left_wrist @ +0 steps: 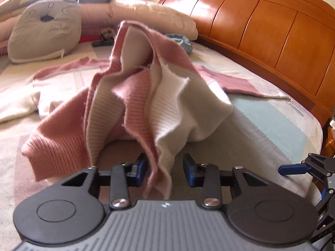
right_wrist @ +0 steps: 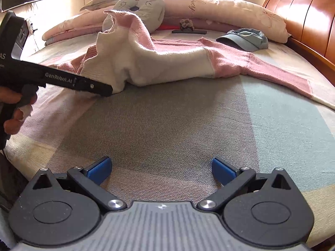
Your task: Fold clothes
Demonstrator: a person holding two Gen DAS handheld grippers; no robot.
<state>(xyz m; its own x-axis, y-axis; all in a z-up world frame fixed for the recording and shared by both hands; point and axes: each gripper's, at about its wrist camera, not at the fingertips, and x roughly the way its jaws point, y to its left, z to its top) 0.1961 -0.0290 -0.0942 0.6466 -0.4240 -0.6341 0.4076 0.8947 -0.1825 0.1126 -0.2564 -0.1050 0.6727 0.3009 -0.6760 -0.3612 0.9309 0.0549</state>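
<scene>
Sweater (left_wrist: 146, 96) hem drapes between left tool (left_wrist: 165, 173) pads.

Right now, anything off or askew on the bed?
Yes. The pink-and-cream sweater is bunched into a peak near the left gripper, whose jaws stand apart around a hanging fold. A blue cap lies beyond the sweater's spread sleeve. The right gripper is open over bare bedcover.

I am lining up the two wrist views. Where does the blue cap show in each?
Left wrist view: blue cap sits upper centre, mostly hidden behind the raised pink and cream sweater.
Right wrist view: blue cap lies upper right, fully visible.
Shared landmark: wooden headboard.
</scene>
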